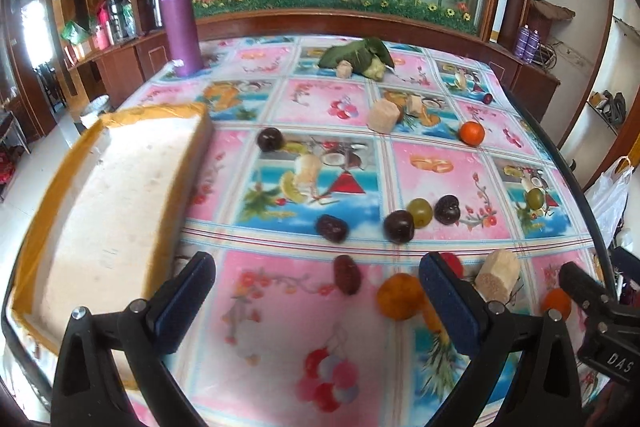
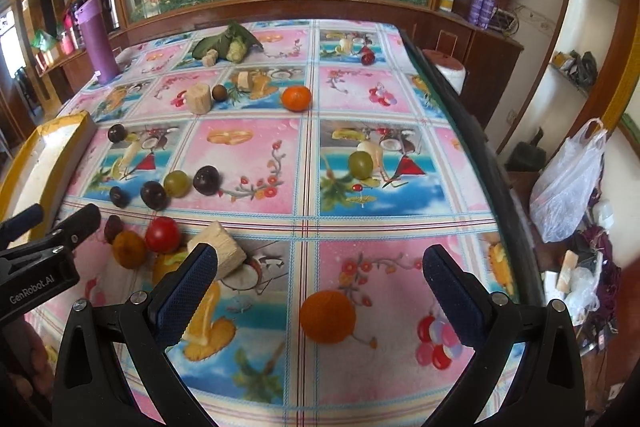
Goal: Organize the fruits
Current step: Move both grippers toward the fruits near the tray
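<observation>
Loose fruit lies on a table with a fruit-print cloth [image 1: 312, 327]. In the left wrist view, my left gripper [image 1: 316, 299] is open and empty above the cloth, with a dark red date [image 1: 347, 274] and an orange fruit [image 1: 400, 296] just ahead between its fingers. Dark plums [image 1: 398, 226] and a green grape [image 1: 420, 212] lie further on. A yellow-rimmed white tray [image 1: 100, 203] stands at the left. In the right wrist view, my right gripper [image 2: 320, 287] is open and empty, with an orange [image 2: 328, 315] between its fingers. A red tomato [image 2: 162, 234] and a sugarcane piece [image 2: 222, 251] lie to its left.
A purple flask [image 1: 182, 23] stands at the far left corner. Green leaves with cut stalks [image 1: 360, 57] lie at the far edge. Another orange [image 2: 296, 97] and sugarcane chunk [image 2: 199, 98] sit mid-table. A white plastic bag [image 2: 568, 187] hangs beyond the table's right edge.
</observation>
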`<state>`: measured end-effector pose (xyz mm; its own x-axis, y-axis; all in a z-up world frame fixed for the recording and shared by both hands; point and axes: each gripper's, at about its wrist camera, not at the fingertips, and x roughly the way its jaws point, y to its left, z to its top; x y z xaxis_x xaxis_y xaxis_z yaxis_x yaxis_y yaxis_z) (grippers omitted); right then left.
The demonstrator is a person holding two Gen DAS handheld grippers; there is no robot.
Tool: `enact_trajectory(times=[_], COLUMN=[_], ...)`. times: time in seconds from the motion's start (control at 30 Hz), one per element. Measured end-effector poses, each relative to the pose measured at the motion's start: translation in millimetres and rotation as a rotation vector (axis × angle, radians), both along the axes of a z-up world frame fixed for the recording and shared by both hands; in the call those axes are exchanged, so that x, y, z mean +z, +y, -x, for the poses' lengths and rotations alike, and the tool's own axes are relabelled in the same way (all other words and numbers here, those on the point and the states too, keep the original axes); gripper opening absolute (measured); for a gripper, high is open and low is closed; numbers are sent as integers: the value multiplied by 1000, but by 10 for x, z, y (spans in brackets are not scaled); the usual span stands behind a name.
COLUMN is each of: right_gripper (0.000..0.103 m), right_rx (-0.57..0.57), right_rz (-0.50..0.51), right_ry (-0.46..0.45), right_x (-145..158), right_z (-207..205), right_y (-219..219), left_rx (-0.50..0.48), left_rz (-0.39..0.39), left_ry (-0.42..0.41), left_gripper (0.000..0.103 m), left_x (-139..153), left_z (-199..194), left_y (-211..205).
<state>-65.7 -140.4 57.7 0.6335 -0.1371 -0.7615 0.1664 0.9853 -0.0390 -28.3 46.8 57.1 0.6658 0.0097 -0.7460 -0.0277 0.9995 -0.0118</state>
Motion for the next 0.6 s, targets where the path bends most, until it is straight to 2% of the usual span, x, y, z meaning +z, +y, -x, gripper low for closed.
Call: enact_trajectory(times=[0.07, 0.27, 0.6], right_gripper=[103, 103, 103], right_rx=[-5, -20, 4], right_rz=[-2, -46, -30], right_ry=[-15, -26, -27], right_x=[72, 99, 53], right_z=[59, 173, 280], right_y=[55, 146, 341], left_rx=[17, 19, -13], left_rz=[-14, 23, 3], left_ry=[-4, -68, -143], left_gripper=[103, 103, 103], left_x=[23, 130, 262], left_z=[68, 253, 381], left_y=[61, 204, 219])
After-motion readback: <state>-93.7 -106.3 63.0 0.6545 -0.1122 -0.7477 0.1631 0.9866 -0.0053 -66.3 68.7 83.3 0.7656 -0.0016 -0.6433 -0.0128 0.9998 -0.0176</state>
